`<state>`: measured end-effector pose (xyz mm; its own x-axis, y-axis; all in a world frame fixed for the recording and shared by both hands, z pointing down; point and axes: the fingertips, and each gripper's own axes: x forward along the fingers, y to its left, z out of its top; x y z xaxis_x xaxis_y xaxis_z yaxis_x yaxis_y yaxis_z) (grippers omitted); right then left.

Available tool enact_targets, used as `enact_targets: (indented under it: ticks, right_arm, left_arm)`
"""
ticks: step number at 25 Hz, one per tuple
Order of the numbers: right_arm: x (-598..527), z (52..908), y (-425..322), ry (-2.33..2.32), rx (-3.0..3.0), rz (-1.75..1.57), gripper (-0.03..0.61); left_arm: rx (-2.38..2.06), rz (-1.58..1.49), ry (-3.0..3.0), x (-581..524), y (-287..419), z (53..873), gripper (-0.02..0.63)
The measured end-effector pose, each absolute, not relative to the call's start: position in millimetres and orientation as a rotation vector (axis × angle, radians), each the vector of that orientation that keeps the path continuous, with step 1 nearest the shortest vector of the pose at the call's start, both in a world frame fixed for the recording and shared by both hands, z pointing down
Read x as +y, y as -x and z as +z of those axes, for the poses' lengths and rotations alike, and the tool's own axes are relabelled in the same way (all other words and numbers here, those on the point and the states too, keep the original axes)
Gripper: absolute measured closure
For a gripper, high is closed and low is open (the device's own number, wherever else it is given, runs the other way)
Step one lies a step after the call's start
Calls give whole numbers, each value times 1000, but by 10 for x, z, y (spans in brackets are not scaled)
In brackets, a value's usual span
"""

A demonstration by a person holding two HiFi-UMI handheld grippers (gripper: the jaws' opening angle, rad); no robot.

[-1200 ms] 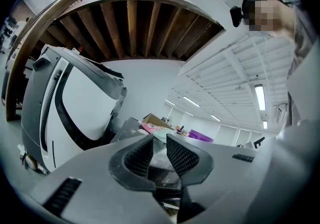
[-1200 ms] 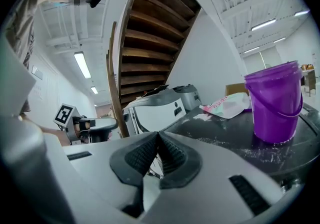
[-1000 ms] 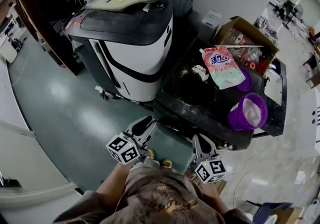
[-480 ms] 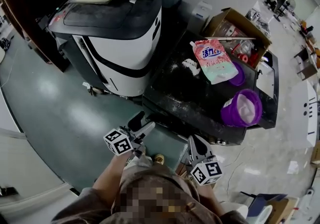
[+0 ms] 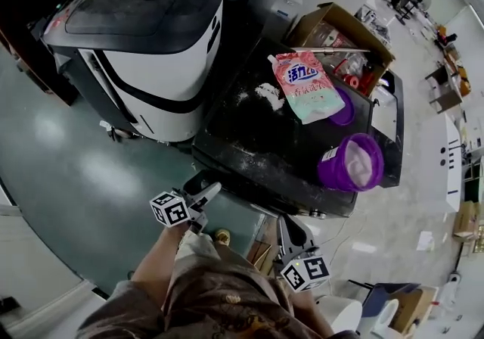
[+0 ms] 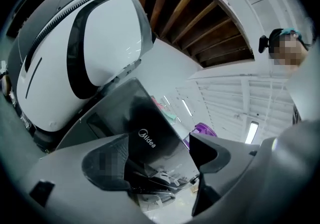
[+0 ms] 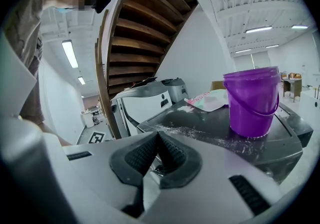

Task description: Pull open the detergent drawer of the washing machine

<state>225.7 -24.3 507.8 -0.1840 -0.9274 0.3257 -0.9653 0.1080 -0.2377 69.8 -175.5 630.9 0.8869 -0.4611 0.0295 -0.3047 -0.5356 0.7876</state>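
The black washing machine (image 5: 257, 141) stands low in the middle of the head view, and its Midea front panel (image 6: 150, 135) fills the left gripper view. I cannot pick out the detergent drawer for certain. My left gripper (image 5: 206, 186) hangs level just before the machine's near left corner. Its jaws have just been opening and now stand wide (image 6: 159, 140), with nothing between them. My right gripper (image 5: 287, 224) is shut and empty (image 7: 159, 137), short of the machine's front edge.
A purple bucket (image 5: 350, 163), a pink detergent pouch (image 5: 302, 88) and spilled white powder (image 5: 265, 92) lie on the machine's top. A white-and-black appliance (image 5: 151, 50) stands to its left, a cardboard box (image 5: 340, 31) behind. Green floor (image 5: 76, 171) spreads left. A wooden staircase (image 7: 135, 33) rises beyond.
The left gripper's jaws have spread from nearly shut to wide open, and it has sunk toward the machine's front corner. The right gripper has shifted slightly and stays shut.
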Motion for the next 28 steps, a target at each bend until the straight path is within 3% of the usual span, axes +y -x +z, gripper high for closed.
enact_targets:
  ticks: [10, 28]
  right_arm:
    - [-142, 5170, -2339, -1951, -2175, 626, 575]
    - [-20, 5167, -2432, -1958, -2109, 614, 575]
  left_arm:
    - [-486, -240, -2107, -1866, -897, 6751, 241]
    - [-370, -437, -2033, -2019, -1052, 6640, 241]
